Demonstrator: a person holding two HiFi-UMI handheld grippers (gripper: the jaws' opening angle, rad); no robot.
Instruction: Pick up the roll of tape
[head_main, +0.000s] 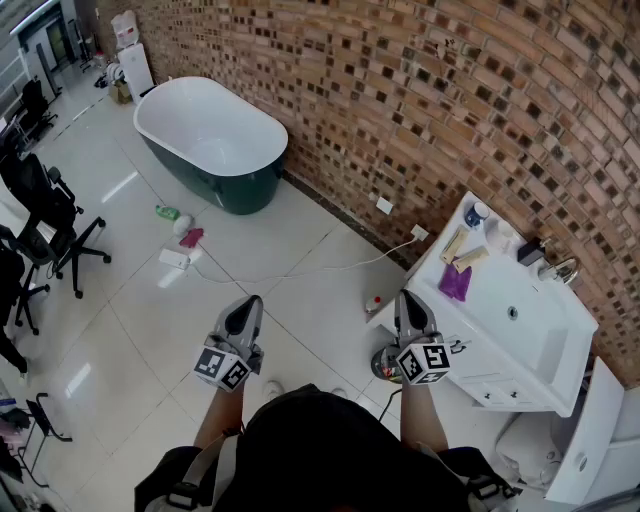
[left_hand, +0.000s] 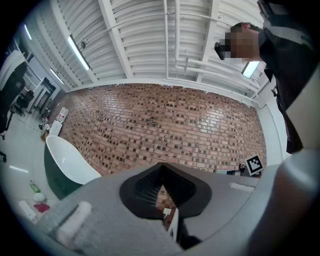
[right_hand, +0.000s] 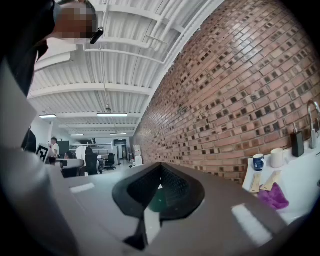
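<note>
Head view is showing the person standing on the tiled floor (head_main: 300, 250) with both tools held out roughly level in front. The left gripper (head_main: 247, 302) is reaching out over open floor, with the bathtub (head_main: 210, 140) well beyond it; the right gripper (head_main: 408, 298) is pointing toward the brick wall (head_main: 420, 90), just beside the white vanity (head_main: 545, 335). Left gripper view is showing its jaws meeting at the tips with nothing between them, only wall showing through the opening behind the tips; right gripper view is showing the same, jaws together and empty.

No roll of tape is showing plainly in any view. A small dark round thing (head_main: 381, 364) is lying on the floor at the foot of the vanity, half hidden behind the right gripper's marker cube; it may be the roll, but it is too small to tell. On the vanity top a purple cloth (head_main: 455, 282) is lying among a few small items, and nothing there is reading as a roll.

By my judgement the task is sitting at its very first step, finding and approaching the tape; nothing is being held or touched yet. The next move is calling for settling where the roll is, most likely by looking down at that round thing; then spreading the jaws of the nearer tool, probably the right, tipping it downward, and bringing it low enough to straddle the roll's rim before closing.
</note>
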